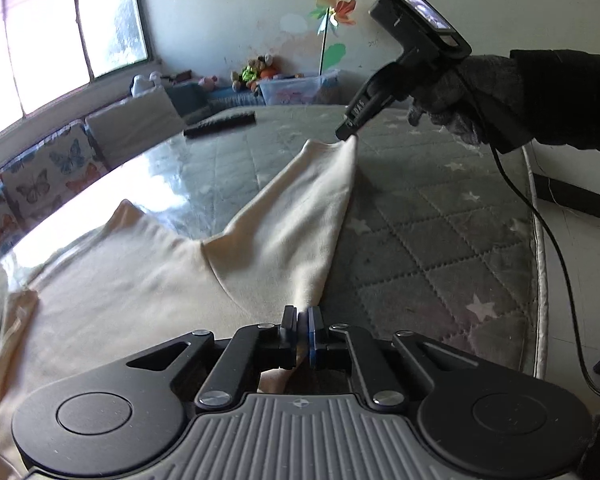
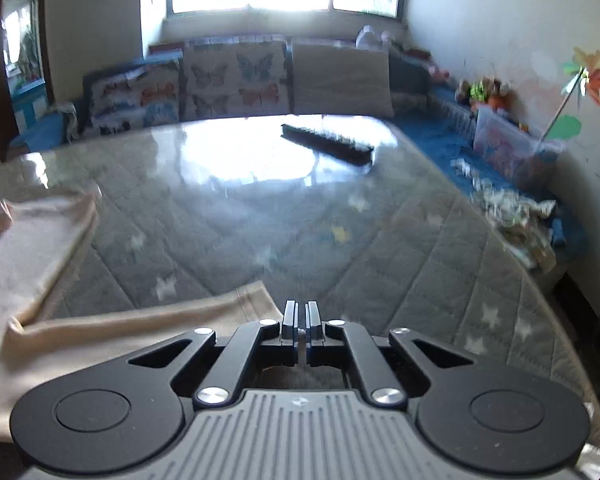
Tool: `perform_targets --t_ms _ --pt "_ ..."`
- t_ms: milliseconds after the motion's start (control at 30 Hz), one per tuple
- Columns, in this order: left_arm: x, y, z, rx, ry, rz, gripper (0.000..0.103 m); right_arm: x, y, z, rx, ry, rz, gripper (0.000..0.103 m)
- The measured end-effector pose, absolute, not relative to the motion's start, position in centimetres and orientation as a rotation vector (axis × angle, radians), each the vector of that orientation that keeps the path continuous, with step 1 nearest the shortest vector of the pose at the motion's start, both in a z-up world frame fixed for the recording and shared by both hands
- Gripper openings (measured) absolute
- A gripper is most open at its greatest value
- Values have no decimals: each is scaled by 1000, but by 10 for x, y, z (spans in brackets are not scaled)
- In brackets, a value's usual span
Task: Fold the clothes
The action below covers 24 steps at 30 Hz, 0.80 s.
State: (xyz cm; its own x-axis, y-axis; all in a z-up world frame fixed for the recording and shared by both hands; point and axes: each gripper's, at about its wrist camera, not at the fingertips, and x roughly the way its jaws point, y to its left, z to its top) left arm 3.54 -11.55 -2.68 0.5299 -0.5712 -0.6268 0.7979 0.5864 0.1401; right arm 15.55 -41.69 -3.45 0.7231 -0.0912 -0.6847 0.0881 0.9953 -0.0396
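Both grippers pinch the cream shirt (image 1: 148,288), which lies on the table (image 1: 440,248). The left gripper (image 1: 303,320) clamps a sleeve at lower centre; the right gripper (image 1: 350,130), upper right, nips its cuff, stretching the sleeve taut for folding.

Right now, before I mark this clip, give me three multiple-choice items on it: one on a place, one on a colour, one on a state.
1. Where does the dark bar lie?
A. On the far part of the mat
B. On the garment
C. In the plastic bin

2. What colour is the garment?
A. Blue
B. Cream
C. Red

3. How does the right gripper stand?
A. Open above the mat
B. Shut on the garment
C. Shut on the bar

Answers:
1 A: the bar rests on the mat, far from both grippers.
2 B: the cloth is pale cream in both views.
3 B: a corner of cloth is pinched at its tip, as at the left gripper.
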Motion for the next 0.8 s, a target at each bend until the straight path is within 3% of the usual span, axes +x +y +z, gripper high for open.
perform_targets --t_ms 167,233,300,400,800 --pt "29 -105 -15 416 550 -847 13 158 -413 -36 -10 779 -92 9" --pt "27 -97 -9 395 536 -832 29 159 -412 -37 -12 788 -89 11" --pt "30 -86 -2 378 521 -793 34 160 -405 -31 -15 782 -64 19" --pt "39 -67 8 359 519 -711 36 162 -383 -23 1 779 24 29" --pt "146 2 3 187 712 -409 38 187 -271 -21 -16 808 357 41"
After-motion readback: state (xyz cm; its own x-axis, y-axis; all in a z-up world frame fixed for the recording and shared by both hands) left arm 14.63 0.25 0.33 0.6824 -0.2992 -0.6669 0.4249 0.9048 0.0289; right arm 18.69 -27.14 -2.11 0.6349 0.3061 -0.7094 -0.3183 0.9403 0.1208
